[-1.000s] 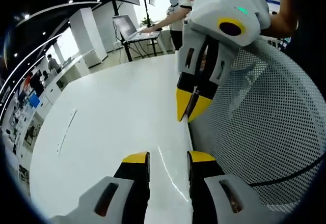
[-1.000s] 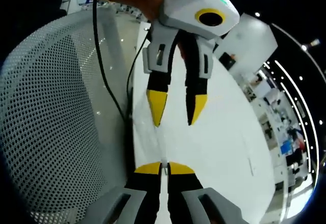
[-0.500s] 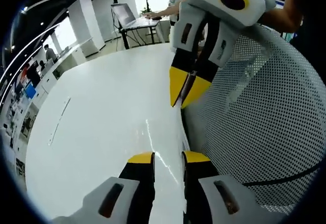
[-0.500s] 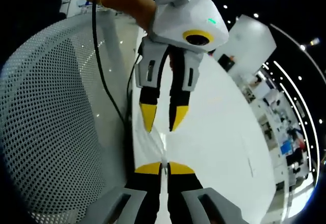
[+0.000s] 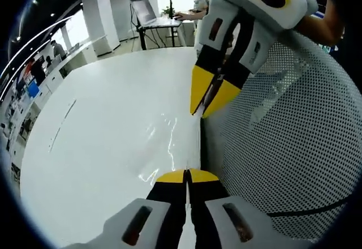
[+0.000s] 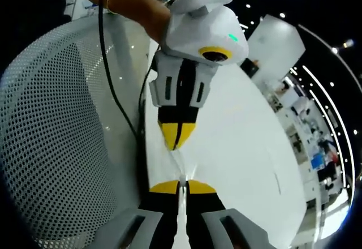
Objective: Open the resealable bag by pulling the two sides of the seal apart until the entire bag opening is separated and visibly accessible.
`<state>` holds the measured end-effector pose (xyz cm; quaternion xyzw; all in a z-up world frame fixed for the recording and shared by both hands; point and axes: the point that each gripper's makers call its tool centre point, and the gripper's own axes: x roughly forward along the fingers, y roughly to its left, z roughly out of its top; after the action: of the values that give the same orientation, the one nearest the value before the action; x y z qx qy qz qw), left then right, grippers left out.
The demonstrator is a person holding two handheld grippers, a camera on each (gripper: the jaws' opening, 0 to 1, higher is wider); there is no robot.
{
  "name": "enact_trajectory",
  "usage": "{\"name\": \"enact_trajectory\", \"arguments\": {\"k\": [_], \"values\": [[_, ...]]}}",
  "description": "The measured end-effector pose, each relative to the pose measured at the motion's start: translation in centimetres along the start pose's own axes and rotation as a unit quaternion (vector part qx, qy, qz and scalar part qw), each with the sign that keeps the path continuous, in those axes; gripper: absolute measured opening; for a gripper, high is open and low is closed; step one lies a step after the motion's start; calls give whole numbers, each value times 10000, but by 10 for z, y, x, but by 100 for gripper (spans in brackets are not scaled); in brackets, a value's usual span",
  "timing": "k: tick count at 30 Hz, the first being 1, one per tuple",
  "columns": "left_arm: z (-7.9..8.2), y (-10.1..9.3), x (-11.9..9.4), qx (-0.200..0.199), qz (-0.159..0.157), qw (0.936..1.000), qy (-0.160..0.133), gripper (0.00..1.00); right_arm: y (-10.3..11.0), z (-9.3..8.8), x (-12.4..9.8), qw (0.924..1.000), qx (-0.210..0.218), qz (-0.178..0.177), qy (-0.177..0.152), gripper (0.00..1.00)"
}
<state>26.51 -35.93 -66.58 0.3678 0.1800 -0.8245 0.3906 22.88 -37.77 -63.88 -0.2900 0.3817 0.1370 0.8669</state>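
A clear resealable bag [image 5: 165, 138] hangs thin and glinting above the white table [image 5: 96, 113], stretched between both grippers. My left gripper [image 5: 186, 175] is shut on its near edge. The right gripper [image 5: 203, 107] reaches in from the upper right, yellow tips pinched together on the bag's far edge. In the right gripper view my right gripper [image 6: 181, 185] is shut on a thin strip of the bag [image 6: 180, 164], and the left gripper [image 6: 176, 140] points down from above, shut, just beyond it. The seal itself is too faint to make out.
A white mesh chair back [image 5: 288, 141] stands close beside the table edge, also in the right gripper view as the mesh chair [image 6: 51, 136]. A black cable [image 6: 110, 68] hangs along it. A person works at a laptop desk [image 5: 153, 20] far behind.
My left gripper's jaws, open before, have closed on the bag. The two grippers have drawn closer together. The right gripper stayed shut.
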Motion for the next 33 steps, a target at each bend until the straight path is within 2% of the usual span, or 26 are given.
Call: {"name": "enact_trajectory", "arguments": {"k": [1, 4, 7, 10, 15, 17, 21, 23, 27, 31, 33], "values": [[3, 3, -1, -132, 108, 9998, -103, 0, -2, -1, -1, 10000, 78, -59, 1, 0], [7, 5, -2, -228, 155, 9994, -220, 0, -10, -4, -3, 9984, 528, -218, -44, 1], [10, 7, -3, -275, 213, 9990, -270, 0, -16, -9, -3, 9975, 628, -327, 43, 2], [14, 9, -3, -432, 213, 9981, -376, 0, -21, -9, -5, 9957, 809, -461, -16, 4], [19, 20, -4, -626, 479, 9959, -444, 0, -34, -12, -10, 9914, 1050, -782, -38, 13], [22, 28, -6, -758, 671, 9936, -492, 0, -40, -14, -13, 9866, 1353, -909, -107, 15], [28, 40, -9, -902, 938, 9896, -612, 0, -45, -12, -16, 9795, 1758, -927, -336, 16], [32, 43, -10, -974, 1035, 9875, -675, 0, -45, -9, -15, 9796, 1754, -904, -382, 16], [41, 51, -11, -941, 1281, 9843, -764, 0, -42, -9, -13, 9797, 1779, -850, -369, 15], [50, 52, -7, -853, 1341, 9833, -891, 0, -40, -18, -15, 9709, 2249, -817, -128, 15], [53, 51, -3, -1007, 1346, 9812, -946, 0, -44, -17, -16, 9680, 2351, -849, -234, 13]]}}
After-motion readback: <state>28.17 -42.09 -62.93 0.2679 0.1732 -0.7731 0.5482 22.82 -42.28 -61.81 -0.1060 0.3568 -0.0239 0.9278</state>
